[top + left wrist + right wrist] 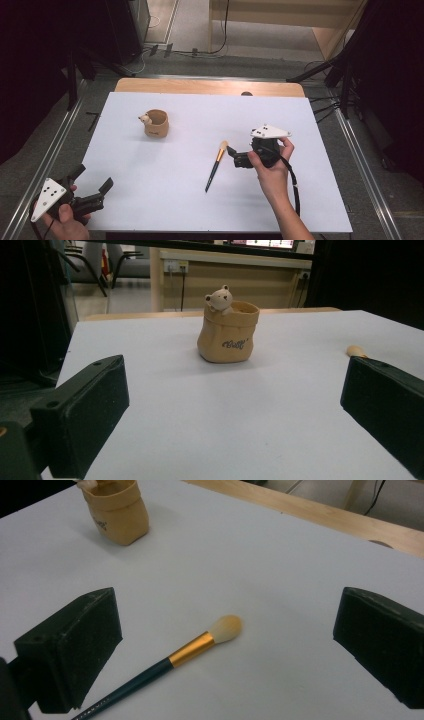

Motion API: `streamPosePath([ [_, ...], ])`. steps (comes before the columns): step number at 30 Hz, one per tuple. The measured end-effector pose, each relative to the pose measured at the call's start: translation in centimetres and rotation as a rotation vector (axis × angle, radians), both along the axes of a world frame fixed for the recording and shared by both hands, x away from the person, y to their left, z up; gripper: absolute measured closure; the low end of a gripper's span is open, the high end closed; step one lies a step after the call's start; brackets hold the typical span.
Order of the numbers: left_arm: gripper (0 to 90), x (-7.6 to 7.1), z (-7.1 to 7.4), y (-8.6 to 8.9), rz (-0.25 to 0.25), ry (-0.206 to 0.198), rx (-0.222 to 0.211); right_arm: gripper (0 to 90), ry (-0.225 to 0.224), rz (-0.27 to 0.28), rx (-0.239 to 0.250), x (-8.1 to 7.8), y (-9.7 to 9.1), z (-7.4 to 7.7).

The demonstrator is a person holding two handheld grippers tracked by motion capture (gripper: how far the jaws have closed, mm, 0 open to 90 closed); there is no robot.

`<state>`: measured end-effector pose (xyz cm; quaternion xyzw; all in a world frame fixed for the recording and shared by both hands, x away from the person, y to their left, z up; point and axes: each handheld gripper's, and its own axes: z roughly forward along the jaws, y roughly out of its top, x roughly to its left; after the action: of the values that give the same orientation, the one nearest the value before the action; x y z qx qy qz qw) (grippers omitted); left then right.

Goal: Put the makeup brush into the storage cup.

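A makeup brush (215, 165) with a dark handle, gold ferrule and pale bristles lies on the white table top (190, 200), right of centre. My right gripper (235, 156) is open just right of the bristle end; the brush (190, 650) lies on the table between and below its wide jaws (232, 610). A tan bag-shaped cup (156, 124) with a small bear on its rim stands upright at the back left. My left gripper (92, 179) is open at the table's front left corner, facing the cup (229, 332), nothing between its jaws (235, 410).
A bare wooden strip (210, 86) runs along the table's far edge. Metal rails (60, 145) flank both sides. Dark stands and cables (345, 75) sit on the floor beyond. The brush tip (356, 351) peeks past the left gripper's right jaw.
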<state>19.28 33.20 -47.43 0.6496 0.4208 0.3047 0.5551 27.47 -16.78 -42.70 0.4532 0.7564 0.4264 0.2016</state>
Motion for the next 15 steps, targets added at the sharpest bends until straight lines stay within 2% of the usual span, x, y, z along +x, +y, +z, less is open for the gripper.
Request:
streamPosePath([
  [15, 0.0, 0.1, -0.2, 0.0, -0.001, 0.003, 0.013, 0.5, 0.125, 0.028, -0.017, 1.6, 1.6, -1.7],
])
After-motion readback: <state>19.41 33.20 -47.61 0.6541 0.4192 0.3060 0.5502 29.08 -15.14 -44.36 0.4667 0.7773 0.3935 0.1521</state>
